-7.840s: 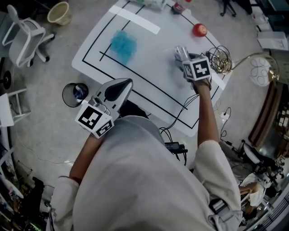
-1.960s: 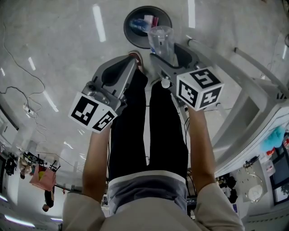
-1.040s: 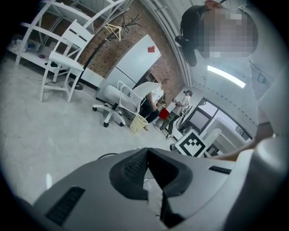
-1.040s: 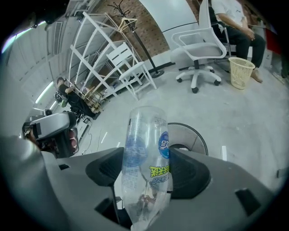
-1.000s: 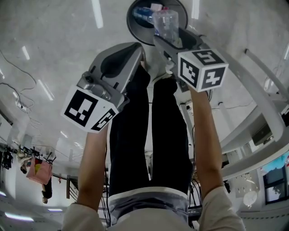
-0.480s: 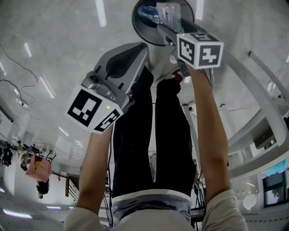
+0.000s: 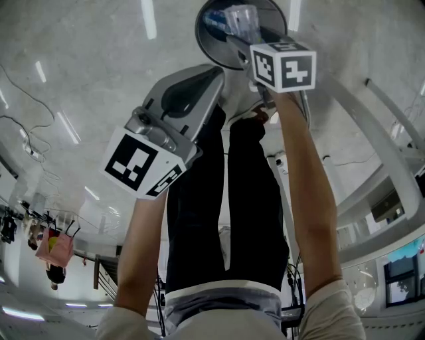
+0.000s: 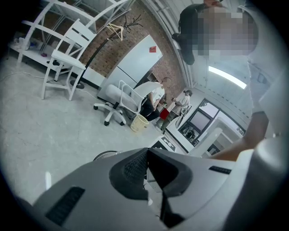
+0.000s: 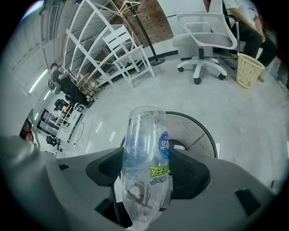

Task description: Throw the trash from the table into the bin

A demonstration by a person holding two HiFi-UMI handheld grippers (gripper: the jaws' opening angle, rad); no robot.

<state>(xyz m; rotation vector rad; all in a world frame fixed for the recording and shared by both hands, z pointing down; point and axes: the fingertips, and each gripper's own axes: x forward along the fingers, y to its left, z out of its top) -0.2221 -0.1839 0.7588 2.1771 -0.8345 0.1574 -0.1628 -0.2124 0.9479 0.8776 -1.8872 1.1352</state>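
My right gripper [image 9: 145, 180] has its jaws clamped on a clear plastic bottle [image 9: 145, 153] with a blue and green label. The dark pads [image 9: 192, 176] press on its two sides, and the bottle sticks out past the jaw tips. In the head view the right gripper [image 7: 244, 32] holds the bottle [image 7: 242, 18] over the open mouth of the round black mesh bin [image 7: 201, 36], which stands on the grey floor [image 7: 80, 60] in front of my feet. In the right gripper view the bin [image 9: 201, 133] lies directly behind the bottle. My left gripper [image 8: 147, 158] has its jaws together with nothing between them. In the head view the left gripper [image 7: 214, 74] is near the bin's rim, apart from the bottle.
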